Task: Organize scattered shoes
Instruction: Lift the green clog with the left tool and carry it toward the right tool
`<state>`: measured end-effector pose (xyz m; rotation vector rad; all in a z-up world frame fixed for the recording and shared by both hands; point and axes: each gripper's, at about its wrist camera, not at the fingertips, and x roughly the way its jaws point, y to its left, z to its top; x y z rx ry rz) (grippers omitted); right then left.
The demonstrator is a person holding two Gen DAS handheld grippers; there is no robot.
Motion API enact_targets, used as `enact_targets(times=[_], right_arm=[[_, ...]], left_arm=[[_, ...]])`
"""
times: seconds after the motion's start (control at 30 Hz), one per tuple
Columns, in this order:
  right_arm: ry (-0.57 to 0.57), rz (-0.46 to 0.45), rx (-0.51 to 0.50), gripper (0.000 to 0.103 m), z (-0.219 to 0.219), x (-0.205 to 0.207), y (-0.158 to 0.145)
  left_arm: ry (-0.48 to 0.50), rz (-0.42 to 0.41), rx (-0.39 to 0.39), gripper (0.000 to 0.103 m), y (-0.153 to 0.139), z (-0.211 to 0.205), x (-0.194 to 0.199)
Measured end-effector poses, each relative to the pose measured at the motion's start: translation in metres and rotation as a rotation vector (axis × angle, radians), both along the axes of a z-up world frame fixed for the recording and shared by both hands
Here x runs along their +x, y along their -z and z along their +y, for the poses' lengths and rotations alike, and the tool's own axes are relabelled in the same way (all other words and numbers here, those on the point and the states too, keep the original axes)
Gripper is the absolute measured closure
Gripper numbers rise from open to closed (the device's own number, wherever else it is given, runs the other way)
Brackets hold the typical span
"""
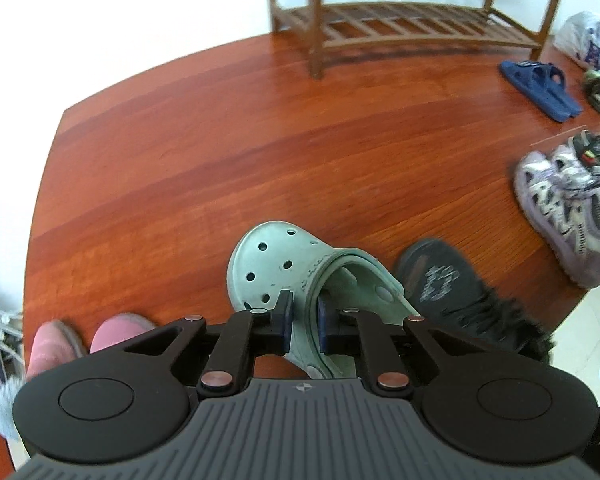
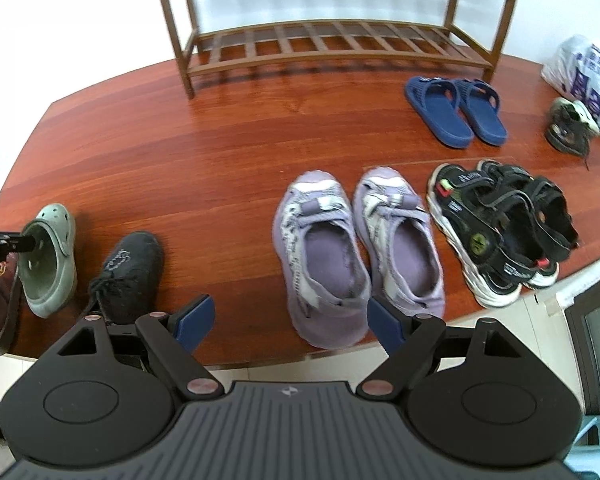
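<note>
The left gripper [image 1: 303,316] was closed narrowly on the side wall of the green clog [image 1: 300,276], one pad inside the opening and one outside. The clog sat well in front of the wooden shoe rack [image 2: 332,46], toward its left end, on the red-brown floor [image 1: 260,140]; whether its sole was resting on the boards or just lifted, the blurred left wrist view could not settle. The right gripper [image 2: 290,322] hung with its jaws spread wide and holding nothing, over the heels of the lilac sneakers [image 2: 356,248], which stood paired in front of the rack's middle.

The chief risk was the grip itself. The clog wall is soft and was pinched off-centre, so the shoe would likely swing toe-down or slip free on the way to the rack. The black shoe [image 2: 130,276] lay just beside the clog, on the side nearer the rack's middle, and a swinging clog could knock it askew. The rack's lowest shelf was slatted and low under the tier above, so a tilted clog could catch on a rail. The blue slides [image 2: 456,110] and black sandals [image 2: 500,228], in front of the rack's right end, were well clear.
</note>
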<state>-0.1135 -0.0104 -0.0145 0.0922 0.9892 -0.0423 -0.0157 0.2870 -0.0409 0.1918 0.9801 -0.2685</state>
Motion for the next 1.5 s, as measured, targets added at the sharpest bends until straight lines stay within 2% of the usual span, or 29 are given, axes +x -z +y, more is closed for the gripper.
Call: enact_targets(times=[0.27, 0.43, 1.13, 1.33, 1.5], right_arm=[[0.041, -0.007, 0.012, 0.016, -0.022, -0.007, 0.002], [0.055, -0.013, 0.019, 0.016, -0.043, -0.008, 0.002], [-0.003, 0.002, 0.011, 0.016, -0.15, 0.035, -0.002], [-0.041, -0.005, 0.019, 0.016, -0.176, 0.051, -0.001], [-0.085, -0.036, 0.065, 0.016, -0.2, 0.066, -0.005]], left_arm=[[0.052, -0.062, -0.031, 0.089, -0.03, -0.037, 0.009], [0.071, -0.074, -0.045, 0.089, -0.039, -0.064, 0.015], [0.057, -0.087, -0.079, 0.089, -0.046, -0.182, 0.039], [0.091, -0.091, -0.088, 0.089, -0.047, -0.222, 0.05], [0.139, -0.096, -0.101, 0.089, -0.048, -0.267, 0.058]])
